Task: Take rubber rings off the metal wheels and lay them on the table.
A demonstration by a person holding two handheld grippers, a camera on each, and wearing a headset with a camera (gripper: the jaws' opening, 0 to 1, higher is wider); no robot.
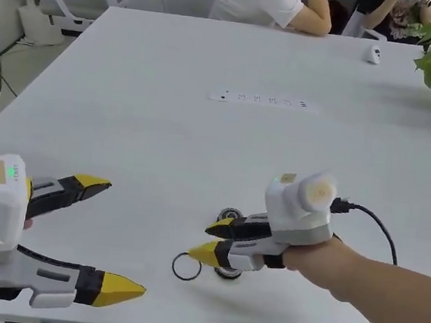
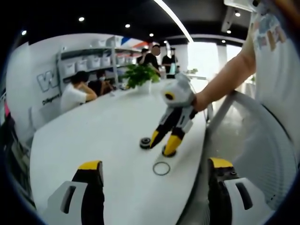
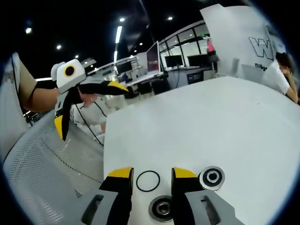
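The fingers (image 1: 115, 289) of our left gripper (image 1: 126, 237) are spread wide and hold nothing. They sit over the near left part of the table (image 1: 202, 145), tips pointing toward the right gripper (image 1: 201, 242). The right gripper's fingers are also parted, though less widely, and nothing is pinched between them. Their yellow tips are low over the table, and we cannot tell whether they touch it.

One ring (image 1: 186, 267) lies flat on the table, just beside the nearer right tip. In the right gripper view the ring (image 3: 148, 181) shows in the gap between the two fingers, apart from both.

Two wheels lie flat close by. The near wheel (image 1: 229, 273) is under the right gripper and partly hidden by it. In the right gripper view it (image 3: 161, 207) sits between the fingers, closer in than the ring, with one finger covering its edge. The far wheel (image 1: 229, 214) lies just past the other finger. In the right gripper view it (image 3: 212, 177) is outside the gap, beside that finger. It has a dark outer band round a bright hub, and we cannot tell whether that band is a ring.

A cable (image 1: 377, 223) runs back from the right gripper. A strip (image 1: 260, 99) lies mid-table, well apart from the work.
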